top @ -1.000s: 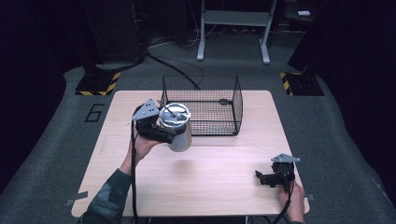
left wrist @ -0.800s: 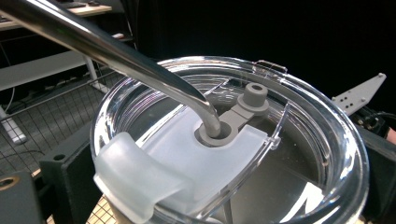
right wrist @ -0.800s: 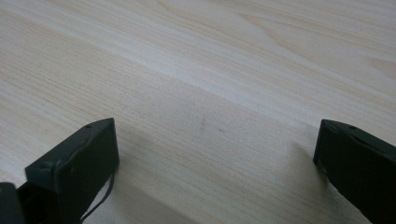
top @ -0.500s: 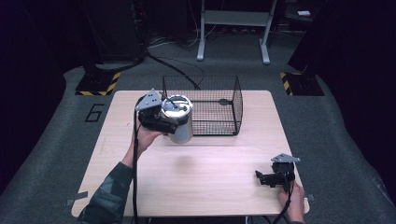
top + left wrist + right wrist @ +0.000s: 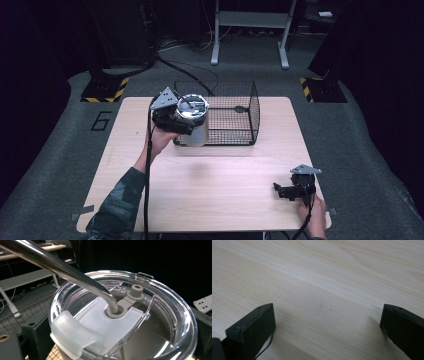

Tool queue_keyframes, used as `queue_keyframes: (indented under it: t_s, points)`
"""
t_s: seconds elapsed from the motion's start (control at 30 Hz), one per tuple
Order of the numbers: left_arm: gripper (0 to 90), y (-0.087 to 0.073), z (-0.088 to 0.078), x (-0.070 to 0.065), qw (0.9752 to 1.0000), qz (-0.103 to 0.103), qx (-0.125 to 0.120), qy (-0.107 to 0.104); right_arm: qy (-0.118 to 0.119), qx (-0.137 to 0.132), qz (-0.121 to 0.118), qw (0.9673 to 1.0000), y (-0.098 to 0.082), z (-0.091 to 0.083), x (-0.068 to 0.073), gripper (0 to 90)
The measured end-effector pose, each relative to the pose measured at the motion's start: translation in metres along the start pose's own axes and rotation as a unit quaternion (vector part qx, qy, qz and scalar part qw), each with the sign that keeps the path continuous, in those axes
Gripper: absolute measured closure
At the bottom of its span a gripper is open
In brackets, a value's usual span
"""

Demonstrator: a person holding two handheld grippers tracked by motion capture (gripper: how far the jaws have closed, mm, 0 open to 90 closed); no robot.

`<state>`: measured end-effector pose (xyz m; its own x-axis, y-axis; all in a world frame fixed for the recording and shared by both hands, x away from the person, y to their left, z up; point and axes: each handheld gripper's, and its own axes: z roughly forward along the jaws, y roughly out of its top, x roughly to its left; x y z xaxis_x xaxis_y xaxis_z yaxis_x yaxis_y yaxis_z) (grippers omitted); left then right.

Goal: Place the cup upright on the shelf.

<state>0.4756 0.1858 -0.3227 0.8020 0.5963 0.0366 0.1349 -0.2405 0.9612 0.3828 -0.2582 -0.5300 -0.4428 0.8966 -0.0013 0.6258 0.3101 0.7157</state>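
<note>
A steel tumbler [image 5: 198,133] with a clear lid [image 5: 130,315] and a bent metal straw [image 5: 62,267] hangs above the table, upright, at the near-left corner of the black wire basket [image 5: 252,107]. My left gripper [image 5: 184,123] is shut on the tumbler just under its lid, and one dark finger [image 5: 33,333] shows beside the rim. At the front right, my right gripper [image 5: 283,191] lies on the wooden table [image 5: 220,190]. It is open, with bare wood between its fingers [image 5: 253,328].
The basket stands at the back middle of the table with a small dark item [image 5: 240,108] on its floor. A metal stand [image 5: 250,30] and striped floor bases [image 5: 105,90] lie beyond the table's far edge.
My left gripper has carried the tumbler away from me and slightly right, up against the basket's near-left corner. The right gripper has stayed put.
</note>
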Motion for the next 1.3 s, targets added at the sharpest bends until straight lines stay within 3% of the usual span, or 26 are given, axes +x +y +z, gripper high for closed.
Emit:
queue_keyframes:
  t_s: [0.47,1.03,1.3]
  points:
    - [3.7,0.007,0.022,0.013,0.9998,-0.004,0.006,0.021,0.0,0.0,-0.001,1.0,0.0,0.0,0.0,0.0]
    - [3.7,0.005,0.043,0.038,0.9982,-0.041,0.006,0.044,0.0,0.0,-0.001,1.0,0.0,0.0,0.0,0.0]
    - [3.7,0.012,0.05,0.044,0.9979,-0.038,0.005,0.052,0.0,0.0,-0.001,1.0,0.0,0.0,0.0,0.0]
